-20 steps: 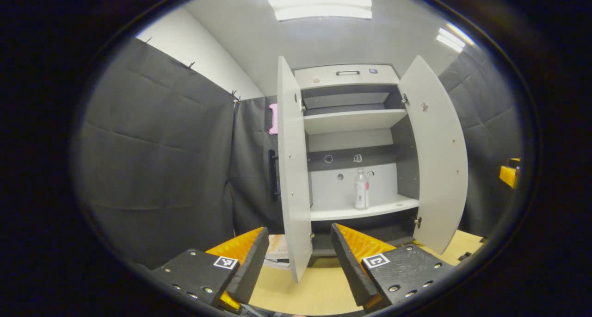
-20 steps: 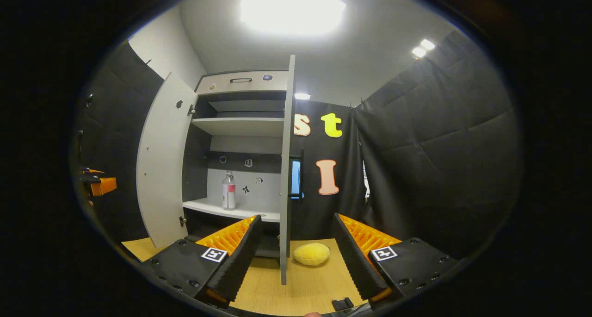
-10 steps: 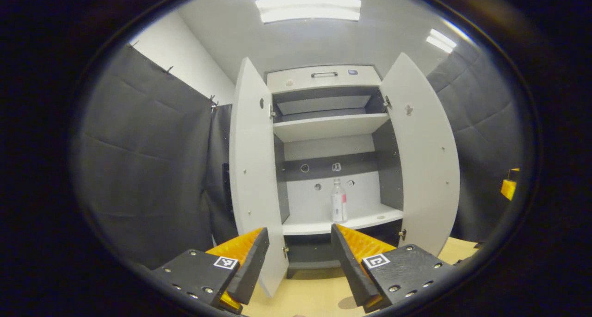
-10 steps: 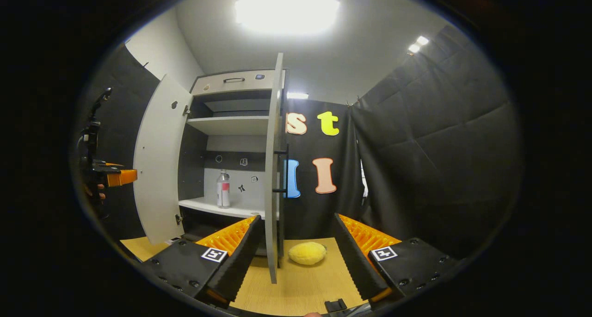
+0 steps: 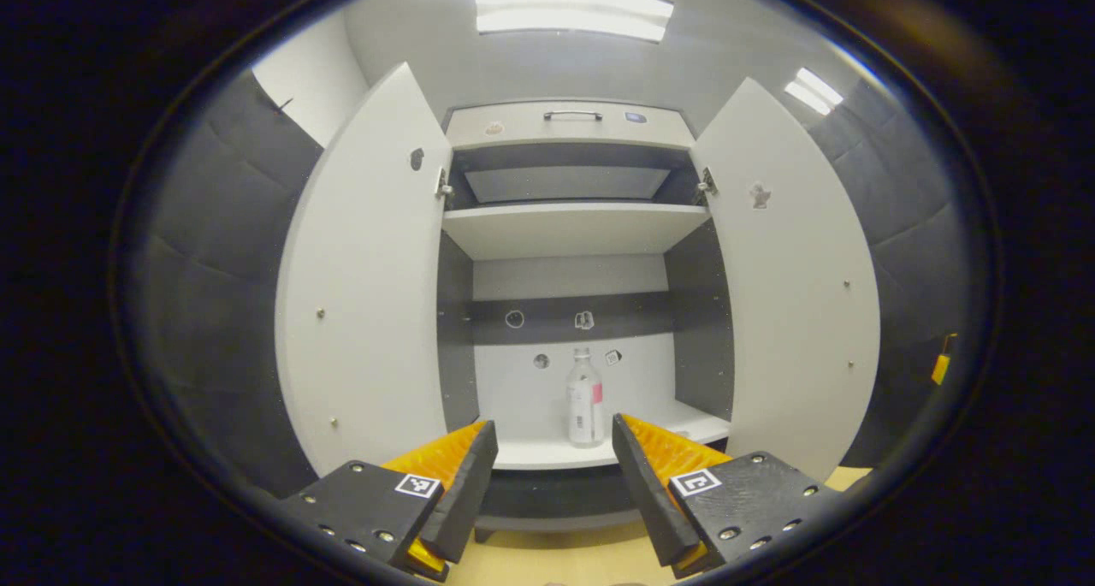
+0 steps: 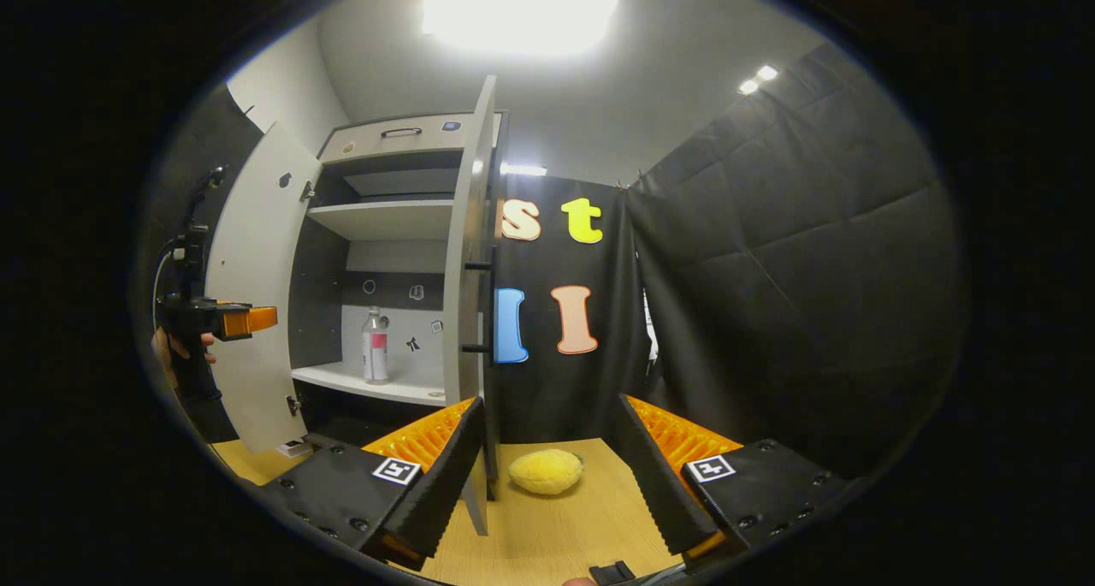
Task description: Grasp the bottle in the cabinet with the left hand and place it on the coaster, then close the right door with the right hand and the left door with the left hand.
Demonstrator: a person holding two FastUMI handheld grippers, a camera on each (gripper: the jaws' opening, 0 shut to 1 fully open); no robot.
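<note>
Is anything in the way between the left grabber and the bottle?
Nothing visible is. In the left gripper view, the left gripper is open and points at the bottle, which stands alone on the lower shelf. Both doors, left and right, are swung wide, so the way in is clear.

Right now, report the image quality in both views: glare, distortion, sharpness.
Left gripper view: fisheye bows both open cabinet doors outward; ceiling light bright but its outline holds; bottle on the lower shelf is sharp. Right gripper view: ceiling light blows out to a white glare; bottle small yet clear; yellow object on the table crisp, edges dim toward the rim.
</note>
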